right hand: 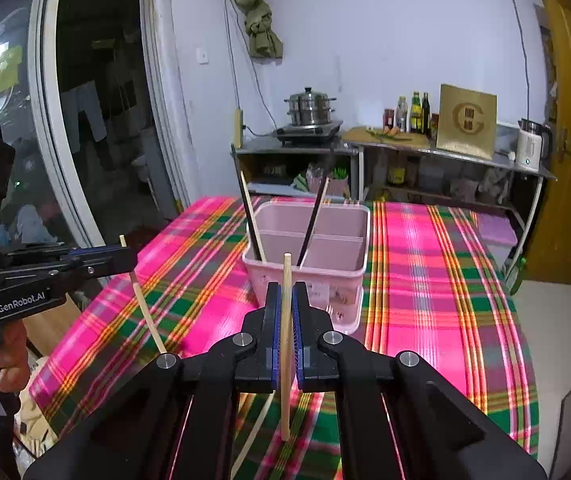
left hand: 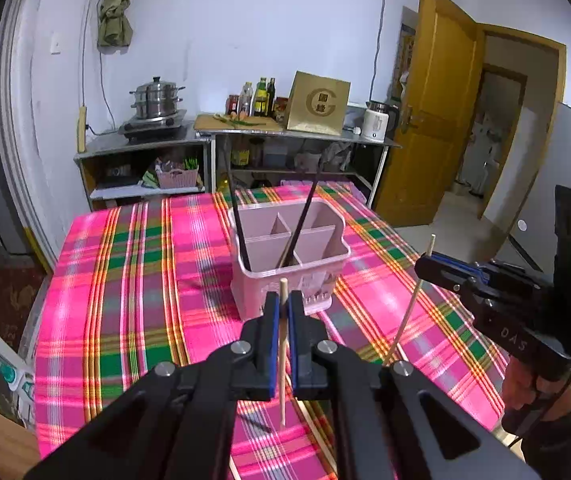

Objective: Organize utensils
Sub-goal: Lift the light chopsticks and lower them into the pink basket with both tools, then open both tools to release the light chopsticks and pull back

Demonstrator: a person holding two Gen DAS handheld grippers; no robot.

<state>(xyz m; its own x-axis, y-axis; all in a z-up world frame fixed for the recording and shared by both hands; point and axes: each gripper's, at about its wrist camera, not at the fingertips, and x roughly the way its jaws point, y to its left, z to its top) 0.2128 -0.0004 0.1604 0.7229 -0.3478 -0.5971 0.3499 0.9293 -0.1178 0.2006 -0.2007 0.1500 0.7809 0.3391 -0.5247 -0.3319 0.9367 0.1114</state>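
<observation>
A pink utensil holder (left hand: 289,248) with several compartments stands on the plaid tablecloth; it also shows in the right wrist view (right hand: 309,248). Dark chopsticks (left hand: 305,216) and a pale one (right hand: 250,210) lean inside it. My left gripper (left hand: 284,304) is shut on a light wooden chopstick (left hand: 282,380), held upright just in front of the holder. My right gripper (right hand: 285,300) is shut on another light wooden chopstick (right hand: 285,360), also upright before the holder. Each gripper shows in the other's view, the right (left hand: 425,266) and the left (right hand: 125,254), each holding its stick.
Another pale chopstick (right hand: 255,436) lies on the tablecloth (left hand: 133,280) below the grippers. A metal shelf (left hand: 225,136) with a steamer pot, bottles, a box and a kettle stands behind the table. A yellow door (left hand: 437,120) is open at right.
</observation>
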